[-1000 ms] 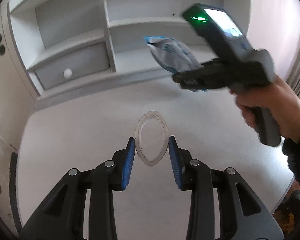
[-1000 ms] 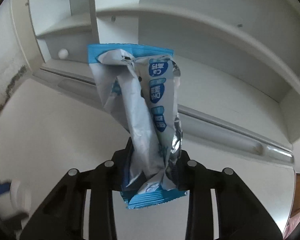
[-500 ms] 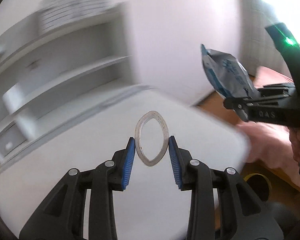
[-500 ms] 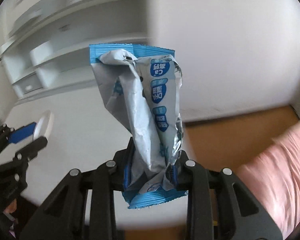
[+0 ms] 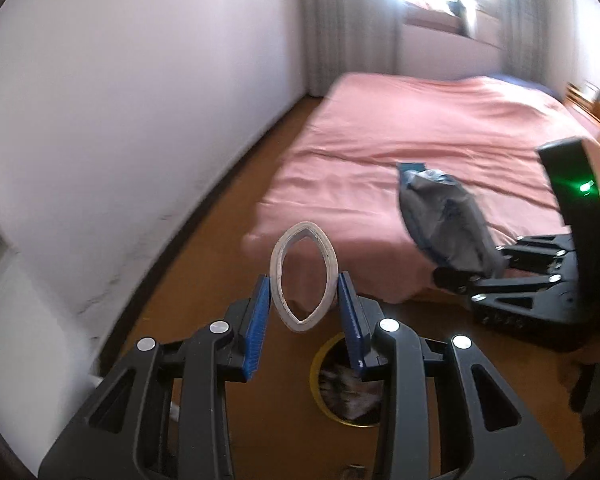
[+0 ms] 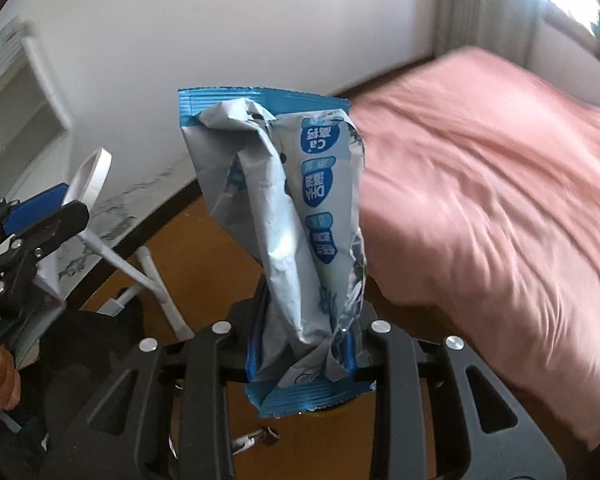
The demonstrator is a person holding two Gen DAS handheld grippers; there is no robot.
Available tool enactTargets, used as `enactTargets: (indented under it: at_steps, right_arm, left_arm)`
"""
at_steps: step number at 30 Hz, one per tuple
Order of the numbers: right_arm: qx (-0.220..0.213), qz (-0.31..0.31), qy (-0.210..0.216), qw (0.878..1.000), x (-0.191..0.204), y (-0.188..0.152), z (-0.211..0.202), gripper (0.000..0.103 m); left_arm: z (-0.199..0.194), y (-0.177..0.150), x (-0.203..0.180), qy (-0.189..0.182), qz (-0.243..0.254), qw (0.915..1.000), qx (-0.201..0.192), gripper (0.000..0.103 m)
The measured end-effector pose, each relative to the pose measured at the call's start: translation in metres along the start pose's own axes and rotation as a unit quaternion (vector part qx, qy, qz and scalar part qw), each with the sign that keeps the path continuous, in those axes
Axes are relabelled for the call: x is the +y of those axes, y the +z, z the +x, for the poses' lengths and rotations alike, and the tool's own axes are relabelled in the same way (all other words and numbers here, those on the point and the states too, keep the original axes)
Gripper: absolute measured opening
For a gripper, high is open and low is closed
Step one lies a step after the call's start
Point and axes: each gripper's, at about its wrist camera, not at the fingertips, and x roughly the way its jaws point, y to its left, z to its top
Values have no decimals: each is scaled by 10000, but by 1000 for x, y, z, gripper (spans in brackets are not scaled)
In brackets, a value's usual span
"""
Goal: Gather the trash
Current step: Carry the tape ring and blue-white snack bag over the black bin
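We see the left gripper (image 5: pixel 303 300) at the lower centre of its view, its blue pads squeezing a translucent plastic ring (image 5: pixel 303 282) into a pointed oval above a yellow-rimmed bin (image 5: pixel 315 376) on the brown floor. The right gripper (image 6: pixel 302 354) clamps the lower end of a crumpled blue-and-silver snack wrapper (image 6: pixel 284 216), which stands upright mid-frame before the pink bed (image 6: pixel 500 208).

Your right hand-held gripper (image 6: pixel 302 354) holds a wrapper (image 6: pixel 296 216) whose blue labels, seen upside down, read "Ca" and "DHA".
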Motion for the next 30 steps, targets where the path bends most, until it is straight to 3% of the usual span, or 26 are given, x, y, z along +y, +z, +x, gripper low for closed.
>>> enactTargets:
  at_steps: [3,11,13,16,18,30]
  right_arm:
    - [215,251,-5,9995,-23,-17,20,30]
    - [641,436,206,9968,-50,-58,58,30]
    - [675,472,253,9963,-54,-64,63,30]
    - [780,480,348,9952,-56,-69,72,30]
    - [893,485,378,9941,-58,-74,79,30]
    - [1261,587,500,9890,-63,-84,109,32]
  left_arm:
    - [28,2,-28,-300,33,9992,273,33]
    - [92,-29,-30,-639,-259,9910,1146,33]
    - [106,-42,-38,-608,-378,9871,1429,34]
    - [125,-53,-29,-874,-948,9736,1884,34]
    - [133,-59,-30,-918,-1024,9685,2077,34]
    - [148,-67,-27,-933,-1254,9598,2330,34]
